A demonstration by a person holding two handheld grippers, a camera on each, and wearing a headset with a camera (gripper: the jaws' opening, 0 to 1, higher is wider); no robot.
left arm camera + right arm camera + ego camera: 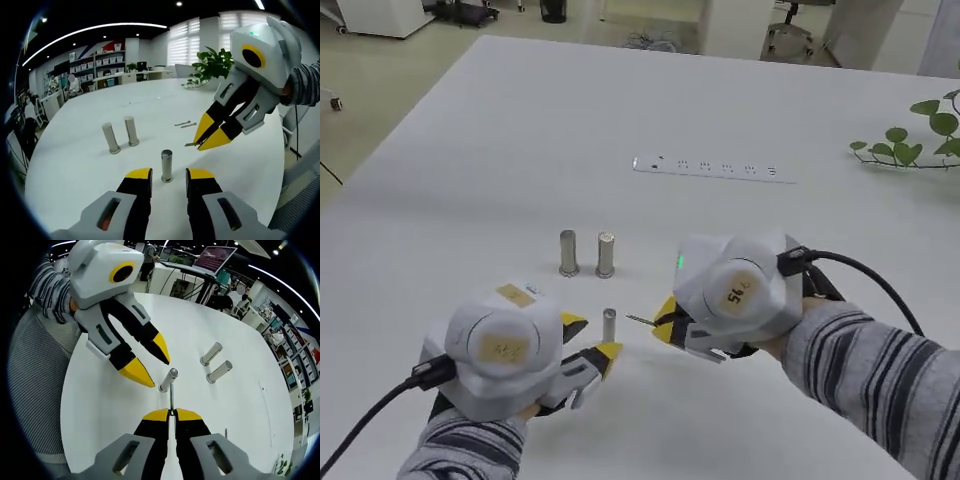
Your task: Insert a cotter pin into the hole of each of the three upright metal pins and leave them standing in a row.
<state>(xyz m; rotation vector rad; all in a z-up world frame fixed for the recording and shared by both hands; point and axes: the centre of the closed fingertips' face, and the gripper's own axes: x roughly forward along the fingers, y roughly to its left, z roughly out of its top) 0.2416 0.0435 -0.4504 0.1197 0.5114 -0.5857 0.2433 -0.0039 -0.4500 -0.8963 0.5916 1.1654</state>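
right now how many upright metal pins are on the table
3. The back-left metal pin and back-right metal pin stand side by side; the near metal pin stands between the open left gripper and the right gripper, shut on a cotter pin.

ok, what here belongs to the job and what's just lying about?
Job: front metal pin; two rear metal pins; cotter pin in right gripper; left gripper; small loose pieces, maybe spare cotter pins.
Lying about: power strip; plant.

White table [520, 130], power strip [710, 168], perhaps potted plant [942, 123].
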